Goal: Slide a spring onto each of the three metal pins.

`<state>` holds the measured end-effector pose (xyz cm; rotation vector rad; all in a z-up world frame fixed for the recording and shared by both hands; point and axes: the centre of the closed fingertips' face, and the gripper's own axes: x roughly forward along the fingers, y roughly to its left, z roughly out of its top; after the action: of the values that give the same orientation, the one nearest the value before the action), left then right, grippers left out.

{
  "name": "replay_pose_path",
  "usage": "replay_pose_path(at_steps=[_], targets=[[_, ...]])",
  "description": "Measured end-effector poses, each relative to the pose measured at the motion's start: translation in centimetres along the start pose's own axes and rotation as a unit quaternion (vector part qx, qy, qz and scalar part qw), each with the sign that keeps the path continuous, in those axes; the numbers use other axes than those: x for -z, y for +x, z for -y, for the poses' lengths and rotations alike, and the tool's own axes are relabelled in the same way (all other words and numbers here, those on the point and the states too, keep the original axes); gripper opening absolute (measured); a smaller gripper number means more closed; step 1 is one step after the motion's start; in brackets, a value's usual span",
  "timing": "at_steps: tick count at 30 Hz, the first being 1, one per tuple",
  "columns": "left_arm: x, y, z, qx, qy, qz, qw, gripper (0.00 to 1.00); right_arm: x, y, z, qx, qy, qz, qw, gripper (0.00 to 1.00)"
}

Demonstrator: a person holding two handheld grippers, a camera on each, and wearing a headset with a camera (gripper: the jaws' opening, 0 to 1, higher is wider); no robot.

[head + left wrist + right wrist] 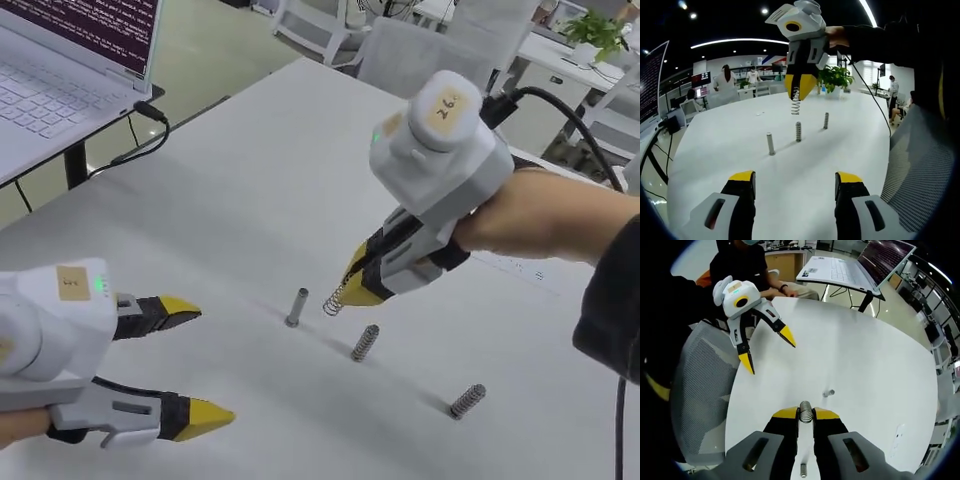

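White table (pixel 220 200), and over it hangs the right tool (pixel 347 290), clenched on a spring (pixel 333 300). The coil is pinched between the yellow tips, its free end dangling down. Just beside that end stands the bare pin (pixel 297 306), upright, nothing on it. Spring and pin are near but apart.

Along the row, two more pins already wear their coils. The middle pin (pixel 365 342) and the far pin (pixel 466 401) each have a spring around them.

On the person's near side, the left tool (pixel 212 361) is released. Its jaws are spread wide with nothing between them, and it is held low over the table, well apart from the pins.

From the left gripper view, the three pins line up ahead and the held spring hangs above the row.

A laptop (pixel 60 60) sits open just beside the table's edge, with a black cable trailing from it.
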<state>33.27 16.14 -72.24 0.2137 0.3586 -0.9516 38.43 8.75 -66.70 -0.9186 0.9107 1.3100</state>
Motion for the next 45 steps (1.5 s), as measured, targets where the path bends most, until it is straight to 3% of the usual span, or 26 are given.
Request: replay_pose_path(at_steps=[13, 25, 39, 45], targets=[[-0.1, 0.1, -0.6, -0.012, 0.015, -0.002, 0.9998, 0.61, -0.7, 0.5, 2.4, 0.012, 0.0, -0.003, 0.9999, 0.08], [-0.5, 0.6, -1.1, -0.019, 0.031, -0.001, 0.9993, 0.62, -1.0, 2.1, 4.6, 0.013, -0.005, -0.018, 0.9997, 0.08], [-0.8, 0.8, -1.3, -0.02, 0.036, 0.003, 0.9992, 0.62, -0.5, 4.4, 5.7, 0.011, 0.001, -0.036, 0.9993, 0.08], [-0.5, 0.9, -1.2, -0.018, 0.037, -0.001, 0.9992, 0.62, -0.4, 4.9, 5.5, 0.004, 0.004, -0.04, 0.9992, 0.08]])
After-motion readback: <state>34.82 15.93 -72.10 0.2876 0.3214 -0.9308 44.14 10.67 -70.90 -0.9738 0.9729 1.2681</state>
